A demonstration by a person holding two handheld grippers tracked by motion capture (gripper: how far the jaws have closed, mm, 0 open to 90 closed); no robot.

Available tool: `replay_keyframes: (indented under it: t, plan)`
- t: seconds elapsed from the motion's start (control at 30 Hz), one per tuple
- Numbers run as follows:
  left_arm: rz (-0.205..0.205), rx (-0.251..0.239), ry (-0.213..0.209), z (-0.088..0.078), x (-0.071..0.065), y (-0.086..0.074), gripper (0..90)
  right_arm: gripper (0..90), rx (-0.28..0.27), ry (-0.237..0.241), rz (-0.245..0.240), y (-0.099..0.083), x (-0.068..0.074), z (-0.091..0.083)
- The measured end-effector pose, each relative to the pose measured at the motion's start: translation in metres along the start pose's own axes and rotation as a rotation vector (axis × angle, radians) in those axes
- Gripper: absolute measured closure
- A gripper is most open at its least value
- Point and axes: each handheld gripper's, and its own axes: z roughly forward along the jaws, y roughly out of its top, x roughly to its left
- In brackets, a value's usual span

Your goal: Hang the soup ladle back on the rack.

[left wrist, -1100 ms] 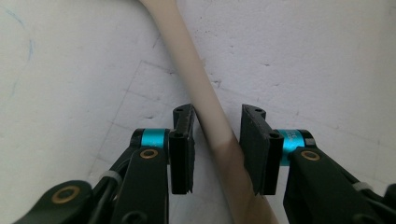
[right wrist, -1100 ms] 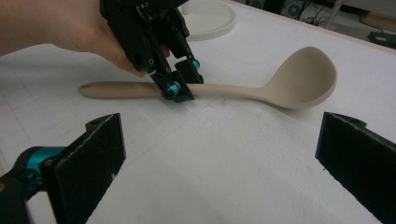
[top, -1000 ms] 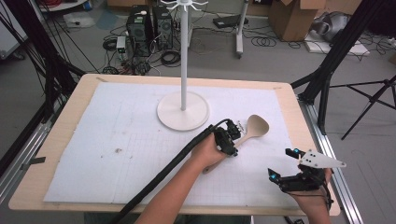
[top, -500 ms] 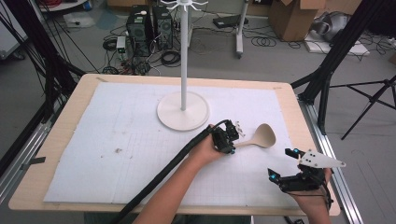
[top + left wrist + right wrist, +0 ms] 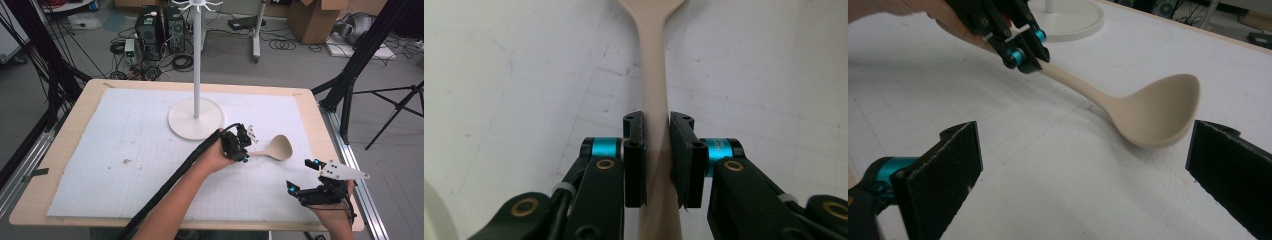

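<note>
The white stand (image 5: 195, 118) is the one fixed obstacle ahead of me, its round base just beyond my left tool (image 5: 242, 145) and its pole rising upright from it. The ladle (image 5: 274, 148) juts from that tool toward the desk's (image 5: 70, 116) right edge. My right tool (image 5: 304, 191) has bare mat around it near the front corner; the whole left half lies free.

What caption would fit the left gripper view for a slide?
Left gripper clamps the beige ladle by its handle above the white mat.
</note>
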Motion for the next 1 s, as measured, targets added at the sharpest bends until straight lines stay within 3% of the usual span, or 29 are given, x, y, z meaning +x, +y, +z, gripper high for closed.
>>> replay_keyframes:
  t: [0.4, 0.53, 0.77, 1.0]
  plan:
    - [0.008, -0.072, -0.059, -0.056, 0.014, -0.035, 77.2, 0.1, 0.011, 0.005, -0.007, 0.001, 0.002, 0.004]
    - [0.014, -0.072, -0.072, -0.069, 0.018, -0.047, 77.2, 0.1, 0.017, 0.007, -0.007, 0.001, 0.003, 0.006]
    - [-0.013, -0.089, -0.109, -0.078, 0.026, -0.076, 77.2, 0.1, 0.019, 0.009, -0.013, 0.0, 0.004, 0.007]
    - [-0.022, -0.077, -0.133, -0.071, 0.032, -0.106, 77.1, 0.1, 0.037, 0.013, -0.007, -0.002, 0.004, 0.012]
